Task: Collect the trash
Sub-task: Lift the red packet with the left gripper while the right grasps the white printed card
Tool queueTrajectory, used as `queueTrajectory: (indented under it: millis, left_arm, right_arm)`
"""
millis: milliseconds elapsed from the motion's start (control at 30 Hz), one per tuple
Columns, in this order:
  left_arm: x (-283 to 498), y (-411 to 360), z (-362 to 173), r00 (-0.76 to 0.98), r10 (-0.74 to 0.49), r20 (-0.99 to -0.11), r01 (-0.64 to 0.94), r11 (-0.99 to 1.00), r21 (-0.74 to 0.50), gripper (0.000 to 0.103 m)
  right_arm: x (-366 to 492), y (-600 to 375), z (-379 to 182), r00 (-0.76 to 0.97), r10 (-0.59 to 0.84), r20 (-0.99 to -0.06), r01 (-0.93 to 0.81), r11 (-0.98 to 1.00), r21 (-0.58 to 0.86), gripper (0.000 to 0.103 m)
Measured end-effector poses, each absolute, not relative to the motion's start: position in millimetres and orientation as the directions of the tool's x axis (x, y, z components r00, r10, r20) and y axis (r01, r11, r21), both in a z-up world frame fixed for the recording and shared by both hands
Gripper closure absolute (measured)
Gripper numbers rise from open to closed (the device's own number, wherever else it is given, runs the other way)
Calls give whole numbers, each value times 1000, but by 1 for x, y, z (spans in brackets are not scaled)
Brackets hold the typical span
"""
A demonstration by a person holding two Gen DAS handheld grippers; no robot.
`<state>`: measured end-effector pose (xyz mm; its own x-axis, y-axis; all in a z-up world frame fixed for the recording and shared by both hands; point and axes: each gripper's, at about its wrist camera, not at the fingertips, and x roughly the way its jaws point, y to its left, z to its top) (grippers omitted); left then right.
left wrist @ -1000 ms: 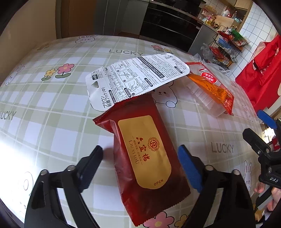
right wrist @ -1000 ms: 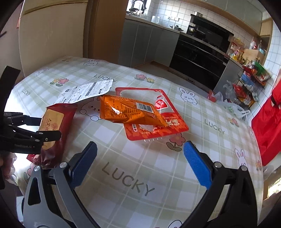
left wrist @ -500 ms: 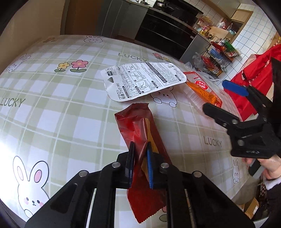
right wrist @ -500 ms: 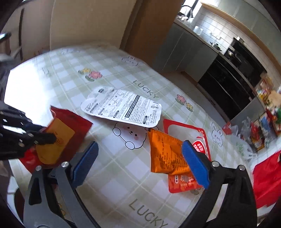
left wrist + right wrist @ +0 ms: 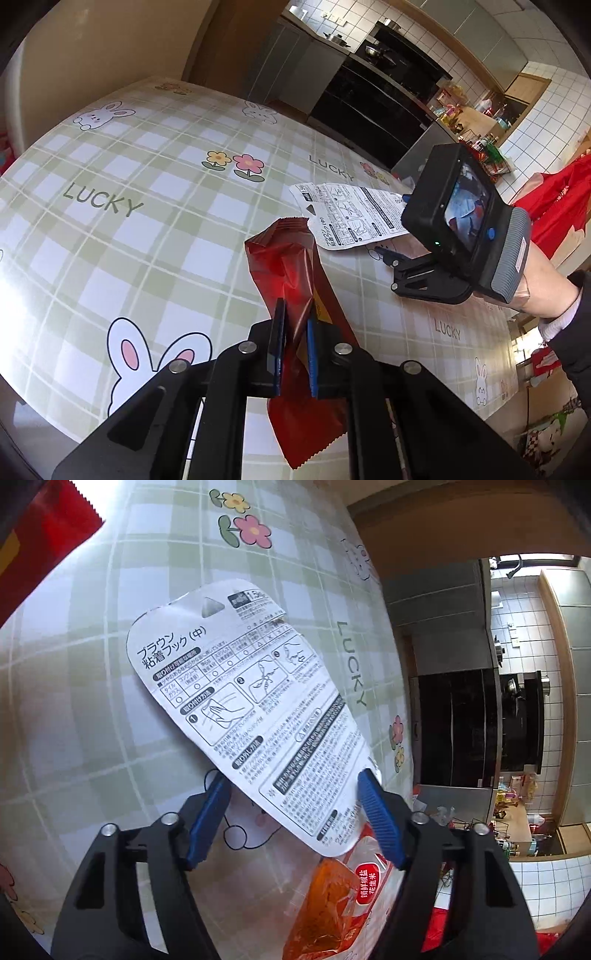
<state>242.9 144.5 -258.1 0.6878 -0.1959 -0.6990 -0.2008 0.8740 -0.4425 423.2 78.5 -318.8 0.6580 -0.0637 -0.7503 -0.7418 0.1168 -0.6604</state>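
Note:
My left gripper point(image 5: 295, 314) is shut on a dark red snack wrapper point(image 5: 291, 266), which hangs crumpled between the blue pads just above the checked tablecloth point(image 5: 147, 221). The same wrapper shows at the top left of the right wrist view point(image 5: 44, 542). A white printed backing card point(image 5: 251, 709) lies flat on the cloth. My right gripper point(image 5: 291, 779) straddles the card's near end, one pad beside each long edge, and its jaws are closing. From the left wrist view the right gripper point(image 5: 393, 227) sits over that card point(image 5: 351, 218). An orange packet point(image 5: 325, 904) lies just behind it.
A red-and-white packet point(image 5: 365, 882) lies under the orange one. A person's hand point(image 5: 546, 295) holds the right gripper. A red bag point(image 5: 554, 206) hangs beyond the table's right side. Dark oven fronts point(image 5: 369, 99) and a cluttered rack stand behind.
My left gripper shut on the red wrapper and lifted it off the cloth. My right gripper rolled, swung from the orange packet over to the white card, and its jaws narrowed.

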Motion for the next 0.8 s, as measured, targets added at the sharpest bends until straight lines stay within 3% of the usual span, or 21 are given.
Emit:
queueTrajectory:
  millis: [33, 67, 133, 200, 467, 800]
  left_arm:
    - [240, 147, -258, 690, -194, -697, -203, 873, -444, 93]
    - [238, 147, -256, 693, -192, -695, -205, 872, -445, 93]
    - [234, 149, -255, 696, -176, -697, -218, 872, -438, 93]
    - [228, 151, -254, 704, -167, -691, -224, 870, -439, 93]
    - [213, 150, -236, 738, -145, -659, -214, 876, -432, 93]
    - [186, 138, -199, 769, -141, -624, -182, 887, -425, 93]
  right_arm:
    - [425, 81, -322, 654, -78, -753, -745, 106, -658, 59]
    - [426, 83, -323, 653, -88, -752, -746, 95, -659, 62]
    - [426, 85, -318, 645, -75, -760, -752, 111, -650, 81]
    - [427, 84, -304, 634, -43, -772, -758, 163, -632, 86]
    - [429, 57, -225, 507, 214, -835, -783, 520, -342, 97]
    - [376, 22, -174, 490, 344, -801, -761, 617, -200, 97]
